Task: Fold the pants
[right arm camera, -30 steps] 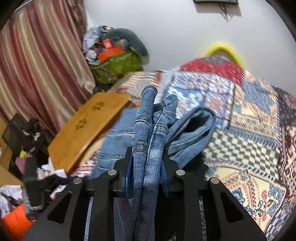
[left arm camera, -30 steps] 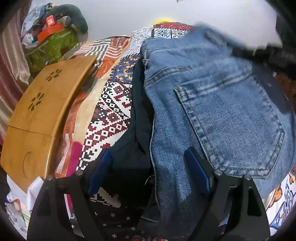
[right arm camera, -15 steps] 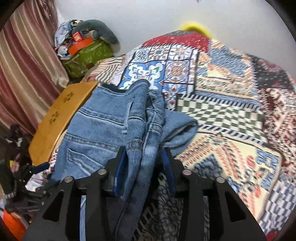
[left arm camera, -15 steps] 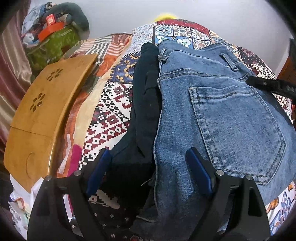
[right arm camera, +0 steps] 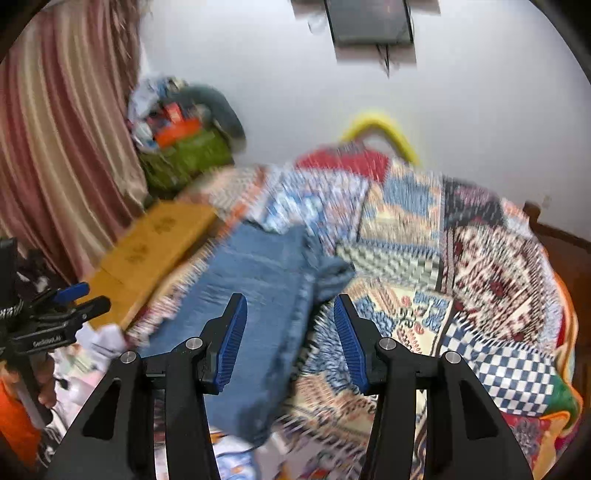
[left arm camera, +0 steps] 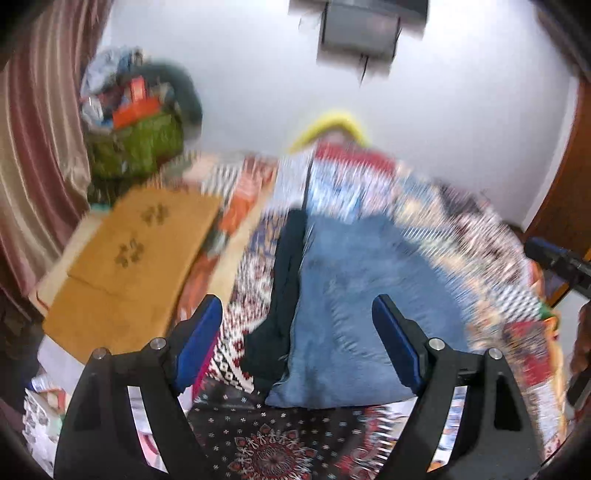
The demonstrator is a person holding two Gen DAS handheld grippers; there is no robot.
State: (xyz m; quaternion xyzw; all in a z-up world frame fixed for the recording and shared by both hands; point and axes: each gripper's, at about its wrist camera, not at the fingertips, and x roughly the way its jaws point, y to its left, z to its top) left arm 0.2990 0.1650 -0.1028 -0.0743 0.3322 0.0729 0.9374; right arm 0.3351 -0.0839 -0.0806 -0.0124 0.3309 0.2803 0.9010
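Folded blue jeans (left arm camera: 354, 314) lie on the patterned quilt (right arm camera: 480, 258) beside what looks, through blur, like a dark garment (left arm camera: 284, 288); left gripper (left arm camera: 297, 339) spread wide and empty, right gripper (right arm camera: 290, 338) jaws just opening, nothing pinched.

Left wrist camera looked forward and down between its own blue pads (left arm camera: 199, 343), from above near edge of patterned bedspread (left arm camera: 480, 266) — folded jeans (left arm camera: 354, 306) dead ahead, white wall (left arm camera: 258, 74) beyond. Right wrist camera faced same way from farther right, similar height, jeans (right arm camera: 258, 295) left of centre. Both views blurred. Shared ground — jeans, bedspread, wooden lap table (left arm camera: 125, 258), green bag (left arm camera: 136, 147), yellow hoop (left arm camera: 332, 125), wall-mounted box (left arm camera: 358, 33), striped curtain (left arm camera: 33, 166). Each view caught other gripper at frame edge.
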